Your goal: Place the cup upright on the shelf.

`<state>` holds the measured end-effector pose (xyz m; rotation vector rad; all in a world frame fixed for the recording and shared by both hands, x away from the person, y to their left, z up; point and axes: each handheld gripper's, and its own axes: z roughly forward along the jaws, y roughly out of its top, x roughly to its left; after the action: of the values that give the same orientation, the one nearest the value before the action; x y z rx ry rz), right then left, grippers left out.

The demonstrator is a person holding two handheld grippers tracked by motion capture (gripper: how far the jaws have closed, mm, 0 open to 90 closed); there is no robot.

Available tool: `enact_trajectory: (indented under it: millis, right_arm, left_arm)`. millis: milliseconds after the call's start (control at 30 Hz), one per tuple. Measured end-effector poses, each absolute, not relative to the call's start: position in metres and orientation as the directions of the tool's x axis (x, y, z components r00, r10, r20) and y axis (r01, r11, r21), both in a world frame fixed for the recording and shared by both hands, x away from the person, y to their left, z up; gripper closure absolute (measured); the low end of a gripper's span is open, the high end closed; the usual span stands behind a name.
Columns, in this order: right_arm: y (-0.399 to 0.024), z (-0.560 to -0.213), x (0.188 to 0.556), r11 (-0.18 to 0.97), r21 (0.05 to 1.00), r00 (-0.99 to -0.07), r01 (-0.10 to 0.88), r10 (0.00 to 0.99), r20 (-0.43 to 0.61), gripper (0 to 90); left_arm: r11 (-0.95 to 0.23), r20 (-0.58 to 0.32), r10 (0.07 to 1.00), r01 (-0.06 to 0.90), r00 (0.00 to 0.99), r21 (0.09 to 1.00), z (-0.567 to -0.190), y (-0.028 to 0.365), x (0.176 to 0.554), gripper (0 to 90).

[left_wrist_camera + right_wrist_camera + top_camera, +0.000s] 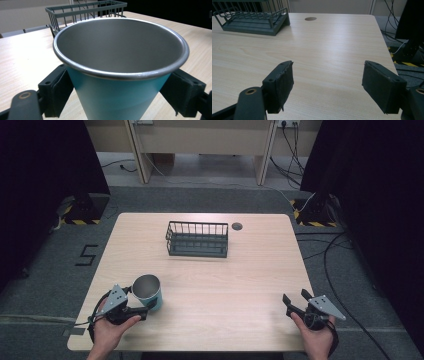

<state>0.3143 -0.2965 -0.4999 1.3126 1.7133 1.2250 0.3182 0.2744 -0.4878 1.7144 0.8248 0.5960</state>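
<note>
left tool (141, 307) at the near left corner of the surface (225, 285), jaws closed against the lower wall of the teal cup (148, 292), one pad on each side. cup upright, steel-lined, mouth open to the camera; in the left gripper view its rim (120, 47) sits above both pads. right tool (296, 302) near the front right edge, jaws spread wide, nothing between them, bare wood beneath in the right gripper view. dark wire basket (197, 239) stands toward the far middle of the surface, well apart from the cup. small round grommet hole (237, 226) just beside the basket's far right corner.
</note>
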Motion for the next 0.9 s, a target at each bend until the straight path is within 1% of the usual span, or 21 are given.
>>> enact_trajectory:
  millis: [433,900]
  right_arm:
    - [-0.297,-0.500,0.314,0.063,0.935,-0.289,0.350,0.956,0.044,25.8]
    - [-0.297,-0.500,0.314,0.060,0.935,-0.288,0.350,0.957,0.046,25.8]
  left_arm:
    - [-0.158,0.005,0.781,0.189,0.625,0.969,-0.474,0.272,0.327,15.7]
    - [-0.147,0.005,0.774,0.172,0.633,0.974,-0.465,0.264,0.338,15.7]
